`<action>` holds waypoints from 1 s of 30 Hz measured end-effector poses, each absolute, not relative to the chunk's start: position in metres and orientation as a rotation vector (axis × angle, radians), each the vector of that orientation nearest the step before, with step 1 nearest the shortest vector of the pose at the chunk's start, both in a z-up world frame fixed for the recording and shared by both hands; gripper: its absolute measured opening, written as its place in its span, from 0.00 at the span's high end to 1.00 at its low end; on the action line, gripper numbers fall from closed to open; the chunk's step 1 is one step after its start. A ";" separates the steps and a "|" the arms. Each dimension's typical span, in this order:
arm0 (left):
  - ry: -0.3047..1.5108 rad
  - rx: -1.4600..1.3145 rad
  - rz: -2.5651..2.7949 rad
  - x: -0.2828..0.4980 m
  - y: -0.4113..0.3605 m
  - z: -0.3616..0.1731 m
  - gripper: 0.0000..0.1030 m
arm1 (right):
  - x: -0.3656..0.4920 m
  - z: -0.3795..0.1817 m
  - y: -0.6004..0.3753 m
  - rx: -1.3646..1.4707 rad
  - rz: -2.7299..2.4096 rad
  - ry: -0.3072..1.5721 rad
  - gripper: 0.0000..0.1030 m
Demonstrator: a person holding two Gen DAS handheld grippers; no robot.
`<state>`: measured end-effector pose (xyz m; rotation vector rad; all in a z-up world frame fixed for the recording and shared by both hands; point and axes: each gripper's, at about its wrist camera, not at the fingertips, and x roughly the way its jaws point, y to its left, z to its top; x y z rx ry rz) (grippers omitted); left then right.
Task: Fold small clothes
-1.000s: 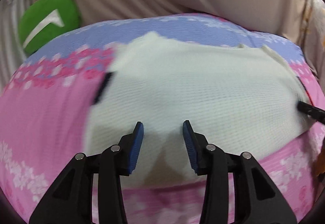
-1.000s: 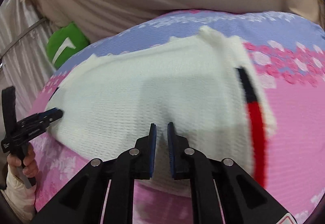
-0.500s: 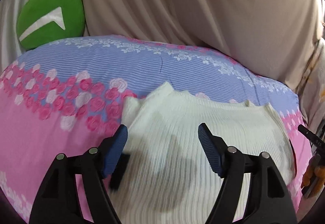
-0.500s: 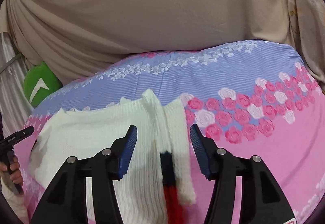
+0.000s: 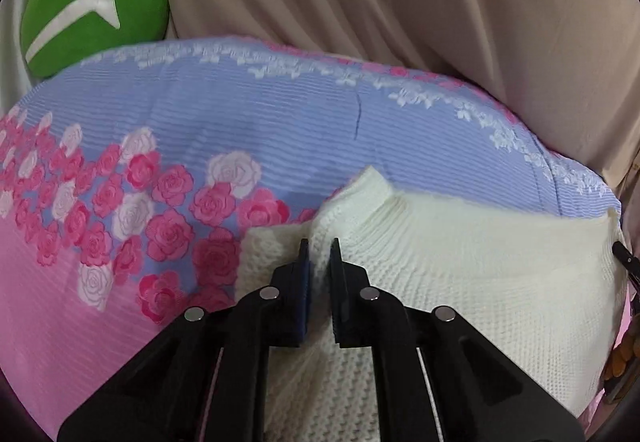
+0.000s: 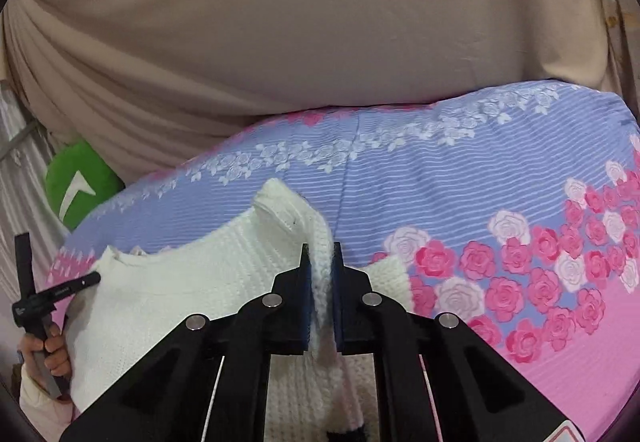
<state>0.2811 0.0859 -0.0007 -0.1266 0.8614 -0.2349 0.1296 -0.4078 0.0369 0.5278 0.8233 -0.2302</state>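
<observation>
Cream waffle-knit sweater [image 5: 460,274] lies on the rose-print bedsheet [image 5: 200,129], its width running between your claws: left gripper [image 5: 319,254] and right gripper [image 6: 319,258] each pinch a raised fold directly ahead, at opposite side edges.

A beige drape [image 6: 304,25] hangs behind the rose-printed bedsheet [image 6: 460,169], green cushion [image 5: 92,9] alongside.

Cream waffle-knit sweater [image 5: 460,274], bedsheet [image 5: 240,129] striped lilac-blue with white flowers, pink and white roses, plain pink near edge, beige curtain [image 6: 320,21], green cushion [image 5: 92,9] with white arrow, black tongs [image 6: 320,262] with blue pads [image 6: 306,282]
</observation>
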 end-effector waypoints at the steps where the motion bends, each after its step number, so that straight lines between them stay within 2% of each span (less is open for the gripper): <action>1: 0.865 -0.130 -0.235 0.282 0.085 -0.004 0.93 | 0.135 0.020 -0.412 0.538 -0.248 0.886 0.93; 2: 0.859 -0.118 -0.226 0.282 0.083 -0.003 0.92 | 0.140 0.001 -0.415 0.570 -0.228 0.946 0.93; 3: 0.857 -0.097 -0.211 0.282 0.079 -0.003 0.92 | 0.140 0.003 -0.417 0.590 -0.221 0.928 0.93; 5: 0.856 -0.088 -0.208 0.282 0.078 -0.002 0.90 | 0.135 0.018 -0.418 0.602 -0.231 0.898 0.92; 7: 0.845 -0.119 -0.221 0.275 0.084 0.003 0.90 | 0.121 0.041 -0.407 0.573 -0.265 0.843 0.82; 9: 0.804 -0.137 -0.214 0.254 0.090 0.018 0.88 | 0.103 0.067 -0.384 0.508 -0.233 0.786 0.82; 11: 0.746 -0.117 -0.232 0.224 0.086 0.037 0.77 | 0.088 0.084 -0.356 0.470 -0.151 0.776 0.81; 12: 0.727 -0.110 -0.260 0.210 0.080 0.045 0.75 | 0.085 0.088 -0.334 0.446 -0.083 0.791 0.81; 14: 0.709 -0.082 -0.344 0.182 0.059 0.056 0.66 | 0.083 0.086 -0.288 0.400 0.031 0.828 0.81; 20: 0.792 0.104 -0.516 0.122 -0.020 0.024 0.64 | 0.079 0.047 -0.182 0.323 0.282 0.960 0.81; 23: 0.803 0.138 -0.466 0.111 -0.010 0.007 0.64 | 0.059 0.039 -0.197 0.353 0.230 0.971 0.84; 27: 0.812 0.084 -0.346 0.110 0.050 -0.002 0.63 | 0.004 0.029 -0.281 0.441 -0.049 0.956 0.84; 28: 0.814 0.071 -0.313 0.108 0.065 -0.004 0.63 | -0.012 0.025 -0.303 0.483 -0.109 0.952 0.95; 29: 0.820 0.054 -0.288 0.107 0.080 -0.007 0.64 | -0.031 0.021 -0.327 0.559 -0.125 0.929 0.99; 30: 0.829 0.025 -0.279 0.105 0.096 -0.010 0.64 | -0.049 0.017 -0.344 0.643 -0.127 0.903 1.00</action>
